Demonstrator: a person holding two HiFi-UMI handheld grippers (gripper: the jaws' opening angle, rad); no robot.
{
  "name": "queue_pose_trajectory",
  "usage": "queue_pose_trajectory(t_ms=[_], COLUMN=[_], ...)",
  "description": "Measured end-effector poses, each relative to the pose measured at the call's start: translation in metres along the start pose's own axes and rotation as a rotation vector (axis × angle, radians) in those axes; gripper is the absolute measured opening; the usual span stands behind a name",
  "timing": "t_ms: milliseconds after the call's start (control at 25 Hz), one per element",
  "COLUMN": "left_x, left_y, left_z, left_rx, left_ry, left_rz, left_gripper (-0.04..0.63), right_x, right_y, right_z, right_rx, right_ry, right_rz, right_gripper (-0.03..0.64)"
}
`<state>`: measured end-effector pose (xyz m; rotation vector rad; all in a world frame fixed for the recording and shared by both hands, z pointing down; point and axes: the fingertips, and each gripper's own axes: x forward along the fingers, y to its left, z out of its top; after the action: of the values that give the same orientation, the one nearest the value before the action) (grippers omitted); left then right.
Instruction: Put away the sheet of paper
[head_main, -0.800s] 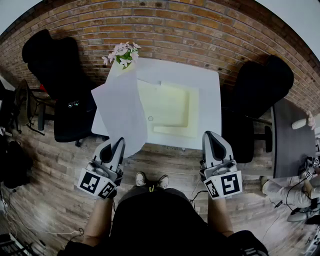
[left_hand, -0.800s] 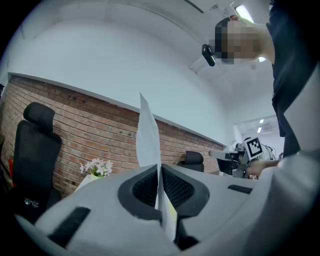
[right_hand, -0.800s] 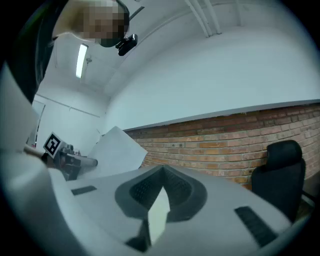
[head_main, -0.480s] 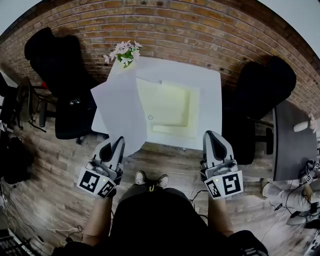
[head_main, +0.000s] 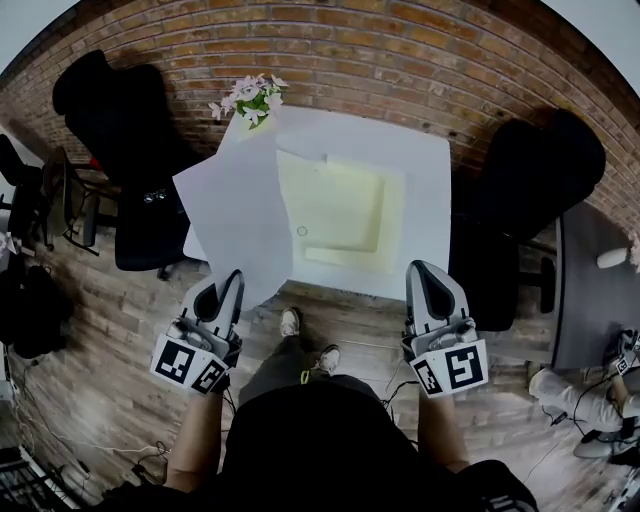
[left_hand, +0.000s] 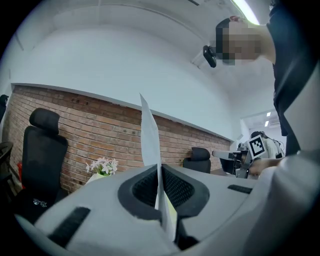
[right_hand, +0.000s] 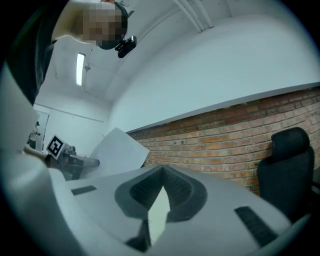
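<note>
My left gripper (head_main: 236, 276) is shut on the near corner of a large white sheet of paper (head_main: 235, 210). The sheet rises from the jaws and hangs over the left edge of the white table (head_main: 425, 180). In the left gripper view the sheet (left_hand: 150, 132) stands edge-on between the pads of that gripper (left_hand: 159, 169). A pale yellow folder (head_main: 340, 205) lies flat on the table's middle. My right gripper (head_main: 420, 268) hovers at the table's near right edge, shut with nothing in it. From the right gripper view (right_hand: 162, 172) the sheet (right_hand: 120, 150) shows to the left.
A pot of pink flowers (head_main: 250, 98) stands at the table's far left corner. Black office chairs flank the table at the left (head_main: 115, 120) and right (head_main: 530, 200). A brick wall runs behind. A grey table (head_main: 590, 290) stands at the far right.
The sheet's far end has swung a little to the left. One of the person's shoes has stepped forward toward the table. Both grippers keep their states.
</note>
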<state>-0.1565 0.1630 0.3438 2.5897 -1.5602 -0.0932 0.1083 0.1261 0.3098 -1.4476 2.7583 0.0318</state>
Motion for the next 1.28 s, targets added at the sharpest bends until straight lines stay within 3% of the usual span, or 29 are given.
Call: queue_pose_trajectory(t_ms=[200, 880, 1280], left_x=[0.03, 0.142, 0.182], left_y=[0.024, 0.118, 0.104], left_z=[-0.002, -0.006, -0.007], left_rx=[-0.01, -0.094, -0.088], left_ry=[-0.011, 0.021, 0.049], left_rz=[-0.023, -0.214, -0.275], left_gripper=[0.026, 0.026, 0.026], right_x=[0.025, 0.151, 0.156], right_y=[-0.013, -0.036, -0.069], right_z=[-0.007, 0.003, 0.004], right_rx=[-0.005, -0.048, -0.04], right_ry=[0.019, 0.068, 0.055], right_rz=[-0.025, -0.146, -0.186], right_gripper=[0.014, 0.014, 0.014])
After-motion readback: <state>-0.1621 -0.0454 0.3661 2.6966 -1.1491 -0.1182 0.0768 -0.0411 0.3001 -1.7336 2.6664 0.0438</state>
